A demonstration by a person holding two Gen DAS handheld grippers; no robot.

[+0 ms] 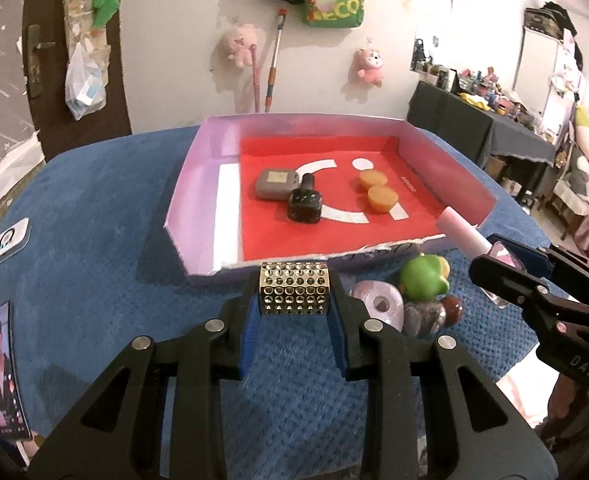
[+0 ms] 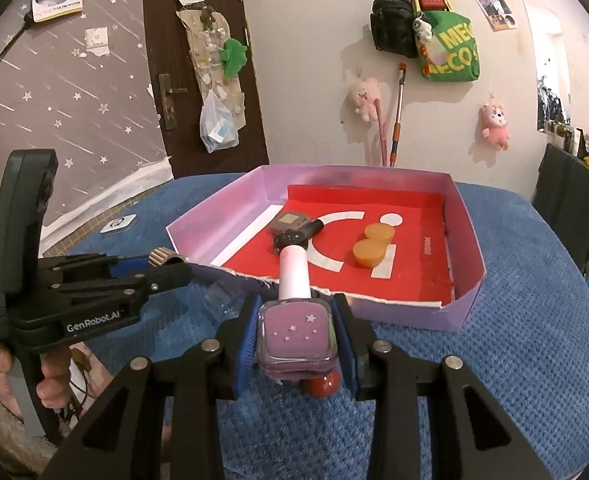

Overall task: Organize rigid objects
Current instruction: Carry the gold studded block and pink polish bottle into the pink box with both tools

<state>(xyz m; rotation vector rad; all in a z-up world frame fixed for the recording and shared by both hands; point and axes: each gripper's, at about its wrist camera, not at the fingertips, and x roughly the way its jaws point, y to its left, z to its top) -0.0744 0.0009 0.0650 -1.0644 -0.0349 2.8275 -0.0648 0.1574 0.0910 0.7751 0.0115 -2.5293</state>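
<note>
Readable: "GenRobot.AI" in white on the side of the left gripper, with small blurred print beside it. "DAS" on the body of the right gripper. "ME" over "ECO", cut off, in yellow on the green bag hanging on the wall. Small white print on the red tray floor, too small to make out.

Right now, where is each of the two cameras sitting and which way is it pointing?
Left wrist view: sits on the left gripper, facing forward over the blue cloth at the purple cardboard tray; its black fingers clamp a gold studded block.
Right wrist view: sits on the right gripper, facing the same tray; its fingers clamp a purple nail polish bottle, and a hand shows at left.
Shared: tray, and each other's gripper.
</note>
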